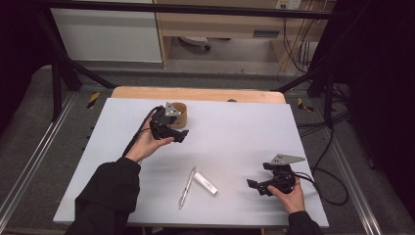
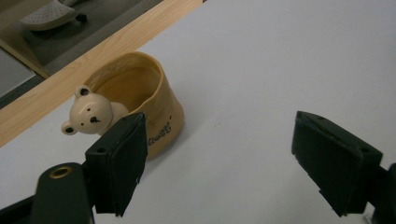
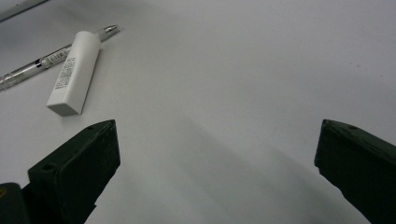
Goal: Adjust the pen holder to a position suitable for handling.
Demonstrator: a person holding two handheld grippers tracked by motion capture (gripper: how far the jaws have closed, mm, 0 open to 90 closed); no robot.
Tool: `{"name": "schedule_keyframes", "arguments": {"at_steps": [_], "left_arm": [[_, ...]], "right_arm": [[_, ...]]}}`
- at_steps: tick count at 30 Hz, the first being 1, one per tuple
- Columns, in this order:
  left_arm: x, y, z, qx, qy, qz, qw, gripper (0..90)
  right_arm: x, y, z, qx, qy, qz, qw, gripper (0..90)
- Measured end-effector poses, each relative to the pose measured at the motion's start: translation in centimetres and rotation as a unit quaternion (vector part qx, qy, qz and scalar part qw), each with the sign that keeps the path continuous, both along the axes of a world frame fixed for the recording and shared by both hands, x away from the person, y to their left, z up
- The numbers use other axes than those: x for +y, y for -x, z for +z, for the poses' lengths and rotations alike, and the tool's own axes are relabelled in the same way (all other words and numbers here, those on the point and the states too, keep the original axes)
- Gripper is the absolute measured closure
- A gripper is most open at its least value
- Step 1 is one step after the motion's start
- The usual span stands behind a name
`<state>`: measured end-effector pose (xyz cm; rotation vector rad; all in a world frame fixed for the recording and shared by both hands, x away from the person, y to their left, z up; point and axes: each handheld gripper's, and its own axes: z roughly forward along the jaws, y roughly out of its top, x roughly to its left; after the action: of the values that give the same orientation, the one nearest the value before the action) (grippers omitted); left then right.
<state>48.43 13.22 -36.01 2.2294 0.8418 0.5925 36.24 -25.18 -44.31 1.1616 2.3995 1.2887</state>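
Near edge, right: right tongs (image 1: 255, 187) resting low on the bench (image 1: 244, 127), jaws wide apart, nothing between them.

Near centre: pen (image 1: 186, 188), slim, clear plastic barrel, lying flat; beside it a white stick (image 1: 205, 183) — boxy, smooth, printed label on one face. Both untouched, apparently yet to be picked up.

Far left: left tongs (image 1: 177, 133), jaws spread but short of fully wide, gripping nothing; one pad just in front of the cup (image 2: 149, 100).

Cup — tan, glossy ceramic, squat and round, cream bear head at the rim, upright near the bench's far wooden edge; inside looks bare. Filling evidently not begun.
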Motion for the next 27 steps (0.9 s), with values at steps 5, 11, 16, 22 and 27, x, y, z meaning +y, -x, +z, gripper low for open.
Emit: {"name": "schedule_keyframes", "arguments": {"at_steps": [5, 11, 16, 22, 27], "left_arm": [[-0.4, -0.9, -0.1, -0.003, -0.009, 0.002, 1.0000, 21.0], [-0.9, -2.0, -0.2, -0.008, -0.021, 0.007, 0.9997, 23.3], [-1.4, -3.0, -0.3, -0.009, -0.033, 0.007, 0.9994, 25.0], [-1.8, -4.0, -0.7, -0.006, -0.044, 0.007, 0.9990, 29.8], [-2.1, -4.7, -1.2, -0.013, -0.059, 0.009, 0.9981, 35.1]], "right_arm": [[0.0, 0.0, 0.0, -0.001, -0.001, 0.001, 1.0000, 0.7], [0.0, 0.0, 0.0, -0.003, -0.001, 0.002, 1.0000, 0.8], [0.0, 0.0, -0.1, -0.003, 0.001, 0.002, 1.0000, 0.8], [0.0, 0.0, -0.1, -0.003, 0.000, 0.003, 1.0000, 0.8], [0.0, 0.0, -0.1, -0.003, 0.001, 0.004, 1.0000, 0.8]]}}
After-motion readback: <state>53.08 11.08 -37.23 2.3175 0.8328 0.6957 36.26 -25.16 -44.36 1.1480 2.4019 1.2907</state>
